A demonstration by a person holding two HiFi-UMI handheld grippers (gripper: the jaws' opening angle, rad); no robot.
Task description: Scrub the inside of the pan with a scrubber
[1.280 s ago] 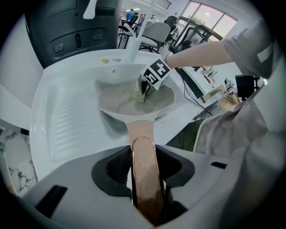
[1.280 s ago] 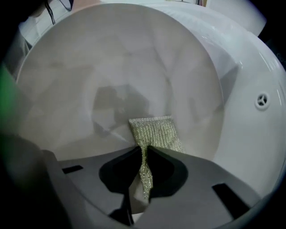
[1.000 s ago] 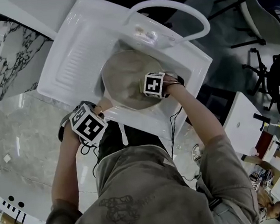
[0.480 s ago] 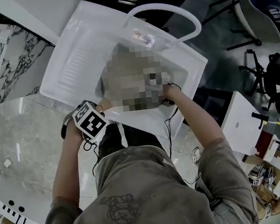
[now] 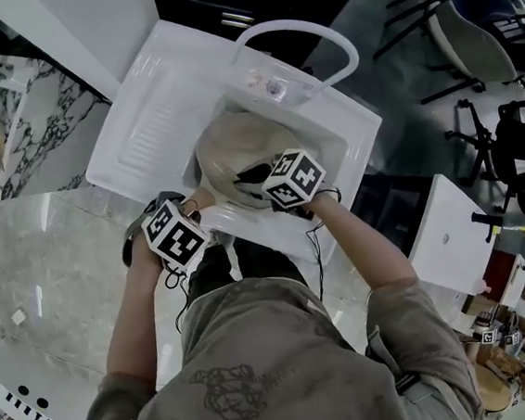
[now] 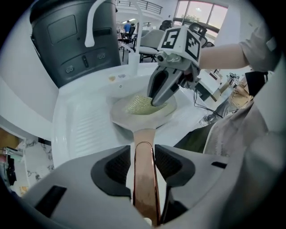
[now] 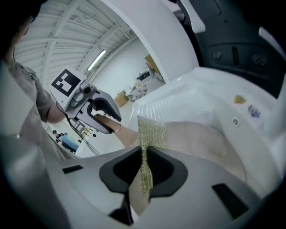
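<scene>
Lying in the basin of the white sink (image 5: 142, 124), the pan (image 5: 237, 146) is seen open side up, with its long axis running near to far. The round bowl is at the far end, and the handle (image 6: 144, 179) points back toward the person, slightly to the left. The handle is clamped between the pads of the left tool (image 6: 144, 154). Its jaws are set only the handle's width apart and have just been opening a little, with the handle between them. A gold mesh scrubber (image 7: 149, 134) is pinched on edge in the right tool (image 7: 145, 172), whose jaws are almost together on it. The scrubber's free end juts past the jaws over the pan's beige inside. A curved white faucet (image 5: 299, 22) is arched over the sink's far side.
</scene>
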